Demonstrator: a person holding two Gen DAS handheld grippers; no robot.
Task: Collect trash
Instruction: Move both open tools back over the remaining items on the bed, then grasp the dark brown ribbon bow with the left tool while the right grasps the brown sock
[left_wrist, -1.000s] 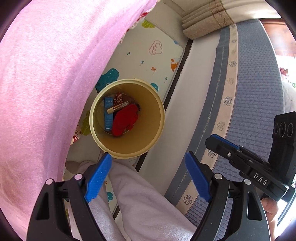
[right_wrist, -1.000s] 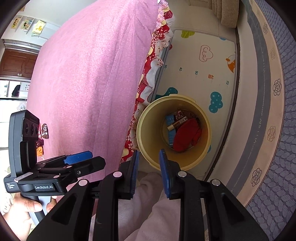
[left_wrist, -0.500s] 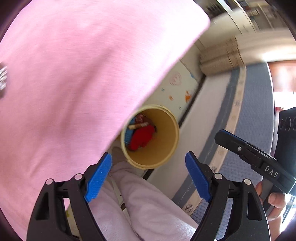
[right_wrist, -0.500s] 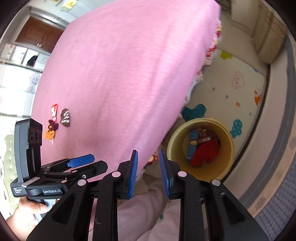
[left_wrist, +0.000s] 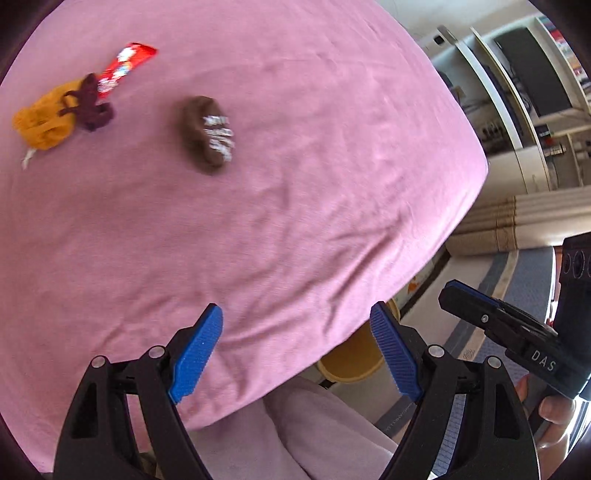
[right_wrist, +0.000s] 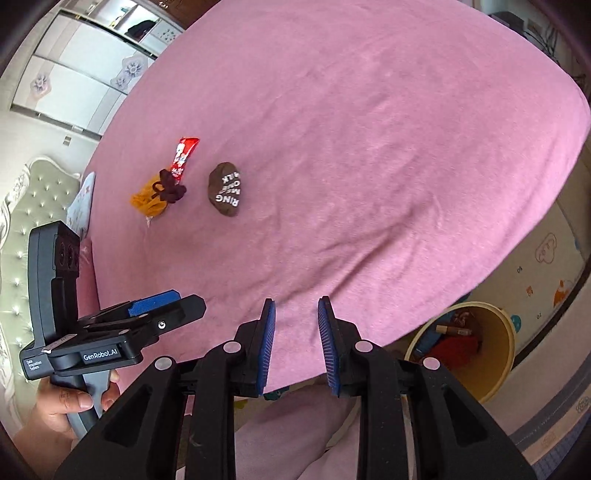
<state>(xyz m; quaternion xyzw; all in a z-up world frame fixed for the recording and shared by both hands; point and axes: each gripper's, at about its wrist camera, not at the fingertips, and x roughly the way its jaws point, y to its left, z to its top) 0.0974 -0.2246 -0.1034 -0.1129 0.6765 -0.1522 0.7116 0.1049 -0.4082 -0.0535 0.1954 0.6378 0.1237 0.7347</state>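
Reaching next for the brown pouch (left_wrist: 208, 133), nearest of the litter on the pink bedspread (left_wrist: 295, 221); approaching low and pinching across its narrow width. Left gripper (left_wrist: 295, 354) gaping wide, empty; right gripper (right_wrist: 295, 347) narrowly parted, empty. Pouch lying flat, dark, white lettering, well apart from both, red wrapper (right_wrist: 181, 158) and orange bag (right_wrist: 149, 199) beyond.

pink bedsheet (right_wrist: 369, 129) | red wrapper (right_wrist: 183, 155) | brown packet (right_wrist: 225, 189), white lettering | orange pouch (right_wrist: 147, 199), maroon cord | yellow bin (right_wrist: 495, 354) | cream mat (right_wrist: 543, 269), cartoon prints | blue gripper pads (right_wrist: 266, 343)
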